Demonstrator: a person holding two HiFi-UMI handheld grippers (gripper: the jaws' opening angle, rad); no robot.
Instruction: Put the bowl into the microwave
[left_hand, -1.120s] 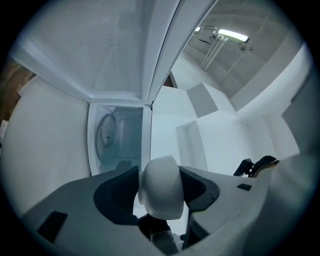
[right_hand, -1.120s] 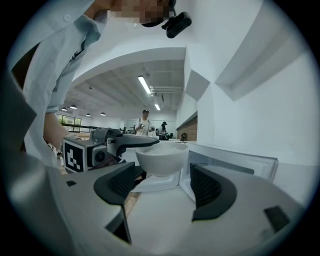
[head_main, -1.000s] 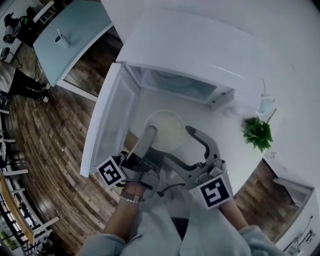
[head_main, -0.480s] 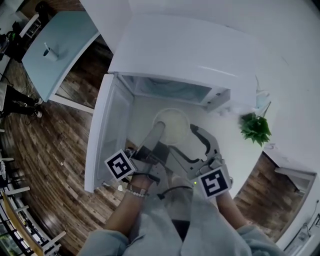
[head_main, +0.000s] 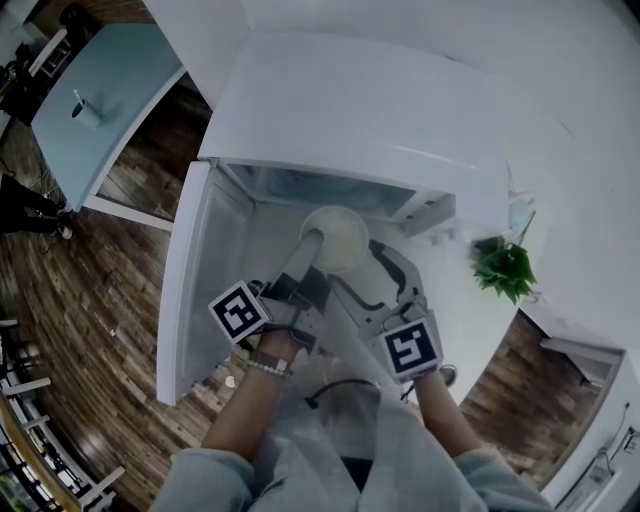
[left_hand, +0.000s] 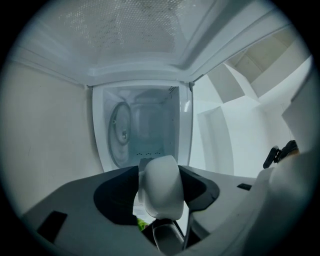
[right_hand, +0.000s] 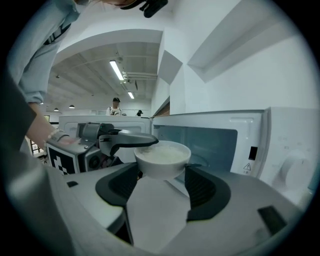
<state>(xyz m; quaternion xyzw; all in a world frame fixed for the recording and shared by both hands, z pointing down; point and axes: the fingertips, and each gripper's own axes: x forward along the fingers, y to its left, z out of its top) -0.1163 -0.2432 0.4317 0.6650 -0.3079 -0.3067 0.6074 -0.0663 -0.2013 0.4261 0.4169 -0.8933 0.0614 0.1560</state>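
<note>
A white bowl (head_main: 337, 236) with pale contents hangs at the mouth of the open microwave (head_main: 330, 190). My left gripper (head_main: 312, 246) is shut on its left rim. In the left gripper view the bowl (left_hand: 160, 186) fills the gap between the jaws, and the cavity with its glass turntable (left_hand: 121, 134) lies straight ahead. My right gripper (head_main: 362, 262) reaches in from the right and its jaws are closing. In the right gripper view the bowl (right_hand: 162, 156) sits at the tips of its jaws, and I see no pad pressing on it.
The microwave door (head_main: 195, 275) stands swung out to the left. A small green plant (head_main: 503, 268) sits on the white counter (head_main: 470, 320) at the right. Wooden floor and a pale table (head_main: 95, 105) with a cup lie to the left.
The bowl has moved up toward the microwave opening in my left gripper. My right gripper has followed and come closer to the bowl's right side.
</note>
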